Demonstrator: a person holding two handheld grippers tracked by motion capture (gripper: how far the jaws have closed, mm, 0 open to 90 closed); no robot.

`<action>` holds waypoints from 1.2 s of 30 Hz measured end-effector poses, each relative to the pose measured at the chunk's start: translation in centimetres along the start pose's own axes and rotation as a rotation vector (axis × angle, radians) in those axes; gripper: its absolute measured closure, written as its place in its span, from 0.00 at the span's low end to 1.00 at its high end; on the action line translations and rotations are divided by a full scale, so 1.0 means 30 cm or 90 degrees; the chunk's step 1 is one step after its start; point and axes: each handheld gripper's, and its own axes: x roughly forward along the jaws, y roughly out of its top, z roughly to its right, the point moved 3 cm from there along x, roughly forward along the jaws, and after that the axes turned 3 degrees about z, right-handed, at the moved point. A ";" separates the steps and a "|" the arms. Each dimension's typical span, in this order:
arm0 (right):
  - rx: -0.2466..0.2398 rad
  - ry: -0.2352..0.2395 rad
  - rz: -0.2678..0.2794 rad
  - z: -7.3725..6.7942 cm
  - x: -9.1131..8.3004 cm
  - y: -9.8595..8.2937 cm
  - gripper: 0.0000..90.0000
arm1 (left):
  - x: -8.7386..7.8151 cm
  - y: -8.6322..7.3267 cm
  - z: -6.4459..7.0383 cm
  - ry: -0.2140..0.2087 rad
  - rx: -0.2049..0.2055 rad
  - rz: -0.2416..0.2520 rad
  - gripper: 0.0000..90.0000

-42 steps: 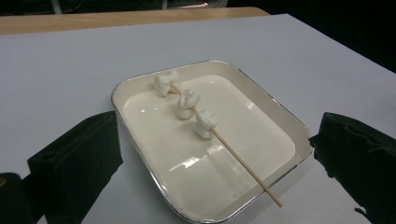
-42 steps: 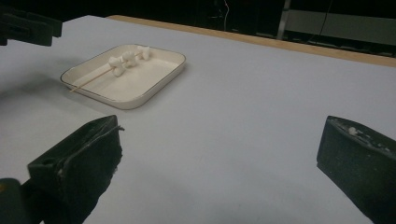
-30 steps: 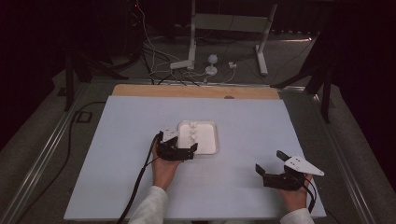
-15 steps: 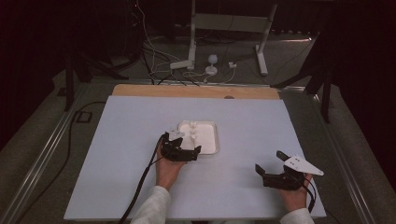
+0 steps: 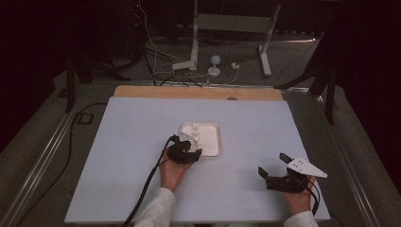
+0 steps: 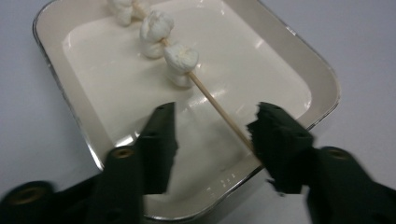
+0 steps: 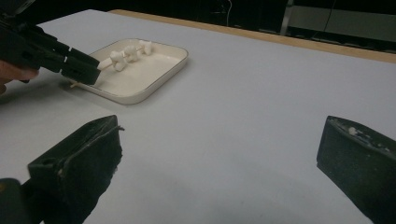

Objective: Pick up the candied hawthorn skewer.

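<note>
A white tray (image 6: 322, 79) with a shiny rim holds a wooden skewer (image 6: 212, 100) threaded with several white marshmallows (image 6: 180, 56). My left gripper (image 6: 215, 112) is open over the tray's near edge. The skewer's bare end lies between the jaws and reaches the right one. In the high view the left gripper (image 5: 182, 142) sits at the tray's (image 5: 215, 152) near-left corner. My right gripper (image 5: 273, 164) rests open near the table's front right, well apart from the tray. In its own view the right gripper (image 7: 223, 123) has nothing between its jaws.
The table (image 5: 142, 123) has a pale lilac top with a wooden strip (image 5: 198, 92) along the far edge. Behind it, stand legs (image 5: 194, 56) and cables (image 5: 156, 52) lie on the floor. The left gripper's black cable (image 5: 146, 189) trails off the front edge.
The left gripper has edged slightly to the right at the tray's near-left corner. The right gripper has stayed put.
</note>
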 end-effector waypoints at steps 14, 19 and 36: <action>-0.003 0.006 -0.003 -0.003 0.002 -0.001 0.00 | -0.019 0.004 -0.052 0.002 -0.054 -0.035 0.99; -0.004 0.008 -0.004 -0.004 0.003 -0.001 0.00 | -0.031 0.004 -0.056 -0.007 -0.050 -0.037 1.00; -0.003 0.008 -0.005 -0.006 0.003 -0.002 0.00 | -0.129 -0.011 -0.074 -0.051 -0.070 0.028 1.00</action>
